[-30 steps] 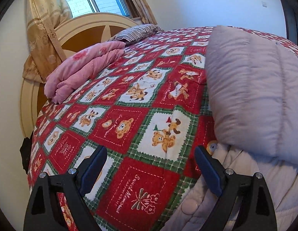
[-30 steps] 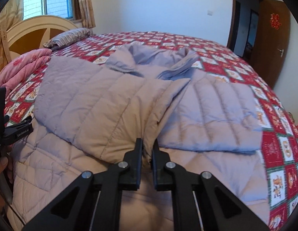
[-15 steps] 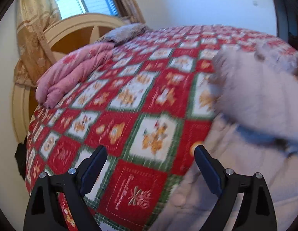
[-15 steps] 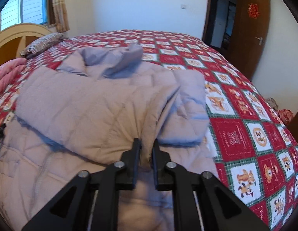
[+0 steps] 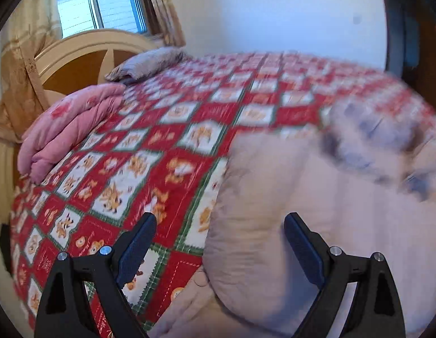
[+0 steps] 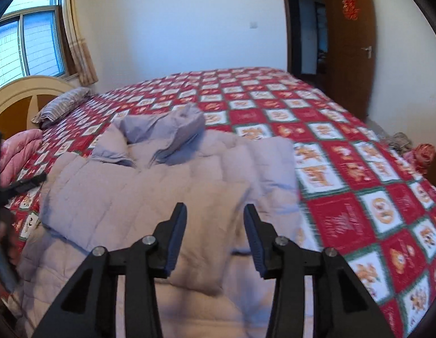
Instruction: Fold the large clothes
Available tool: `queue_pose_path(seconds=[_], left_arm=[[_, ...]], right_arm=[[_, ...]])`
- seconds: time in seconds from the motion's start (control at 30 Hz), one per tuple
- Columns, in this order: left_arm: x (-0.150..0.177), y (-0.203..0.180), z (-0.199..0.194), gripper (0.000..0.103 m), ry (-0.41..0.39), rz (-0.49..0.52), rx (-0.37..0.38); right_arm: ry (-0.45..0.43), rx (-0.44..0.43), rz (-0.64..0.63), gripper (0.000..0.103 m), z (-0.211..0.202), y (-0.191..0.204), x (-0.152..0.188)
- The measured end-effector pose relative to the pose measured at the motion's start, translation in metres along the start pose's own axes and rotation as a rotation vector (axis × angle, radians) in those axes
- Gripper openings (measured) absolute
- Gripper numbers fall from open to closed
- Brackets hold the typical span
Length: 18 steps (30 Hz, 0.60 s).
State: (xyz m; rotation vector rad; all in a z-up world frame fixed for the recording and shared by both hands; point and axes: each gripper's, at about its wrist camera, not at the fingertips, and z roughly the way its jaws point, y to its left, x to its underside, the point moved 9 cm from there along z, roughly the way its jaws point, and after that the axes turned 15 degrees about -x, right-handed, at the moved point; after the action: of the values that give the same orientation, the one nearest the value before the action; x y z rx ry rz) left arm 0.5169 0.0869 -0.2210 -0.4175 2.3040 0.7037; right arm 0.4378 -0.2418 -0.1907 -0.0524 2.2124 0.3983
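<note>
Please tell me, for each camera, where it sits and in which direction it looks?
Left wrist: on the left gripper, looking down over the jacket's left edge toward the headboard; only its open fingers show.
Right wrist: on the right gripper, jaws opening, facing the door.
Shared: jacket, quilt, pillow.

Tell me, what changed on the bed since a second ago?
The right gripper let go of the puffy jacket's sleeve; its jaws are opening and the sleeve now lies folded across the jacket. The left gripper stayed open and swung toward the jacket. The pink blanket and pillow stayed put.
</note>
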Motion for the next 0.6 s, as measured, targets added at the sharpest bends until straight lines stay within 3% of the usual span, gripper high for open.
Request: queue_pose_path(seconds=[0.1,0.27,0.6], left_arm=[[0.016,0.002,0.028,0.092,0.030,0.006,-0.041],[0.028,0.007,0.039,0.095,0.048,-0.031,0.002],[0.037,0.008,0.051,0.102,0.096,-0.063,0.031]], right_arm=[[0.044,0.007,-0.005,0.044,0.026,0.000,0.006],[0.137,0.009,-0.049,0.042,0.064,0.000,0.035],[0.172,0.019,-0.059,0.042,0.073,-0.005,0.052]])
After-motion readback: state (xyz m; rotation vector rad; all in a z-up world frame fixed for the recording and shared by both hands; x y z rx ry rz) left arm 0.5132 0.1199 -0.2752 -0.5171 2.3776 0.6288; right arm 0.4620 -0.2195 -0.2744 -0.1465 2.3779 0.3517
